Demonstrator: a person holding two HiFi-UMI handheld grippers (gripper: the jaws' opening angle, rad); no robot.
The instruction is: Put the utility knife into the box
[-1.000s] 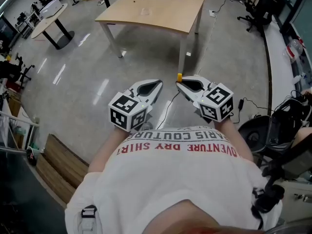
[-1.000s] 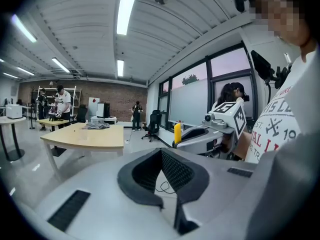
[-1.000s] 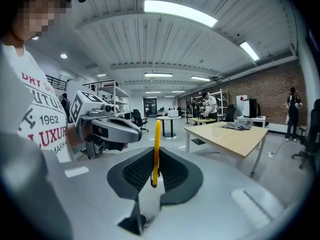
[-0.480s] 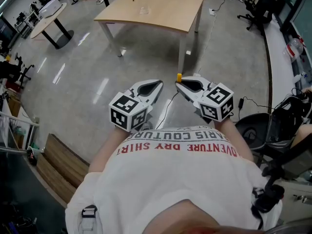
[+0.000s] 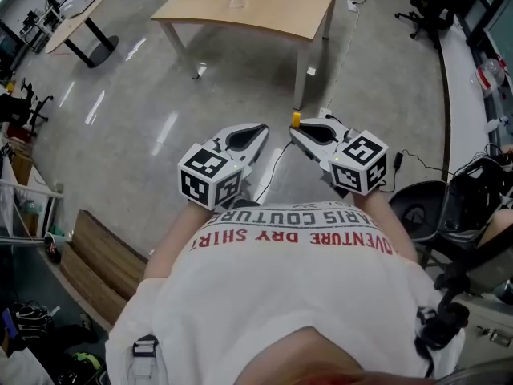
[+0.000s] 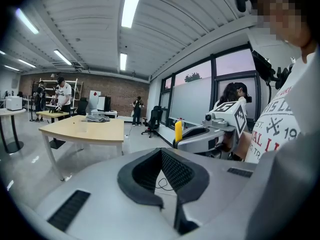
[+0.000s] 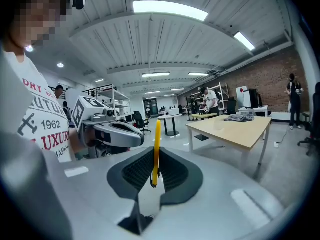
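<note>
My right gripper (image 5: 295, 130) is shut on a thin yellow utility knife (image 5: 296, 119), whose end sticks up past the jaw tips. In the right gripper view the knife (image 7: 156, 151) stands upright, clamped between the black pads. My left gripper (image 5: 261, 129) is shut with nothing in it; its pads meet at the tips (image 6: 161, 149). Both are held close together at chest height above the floor, short of a light wooden table (image 5: 256, 10). A small pale thing (image 5: 236, 1) lies on the table, too small to identify. No box is clearly in view.
A grey cloth (image 7: 245, 117) lies at the table's far end. A black cable (image 5: 276, 163) runs over the floor below the grippers. Office chairs (image 5: 425, 2) and a counter stand at the right, a wooden step (image 5: 88, 255) at the left. People stand far back (image 6: 60, 94).
The head view has shifted, so the table sits higher in the frame. Both grippers keep their pose close together, and the knife stays clamped in the right one.
</note>
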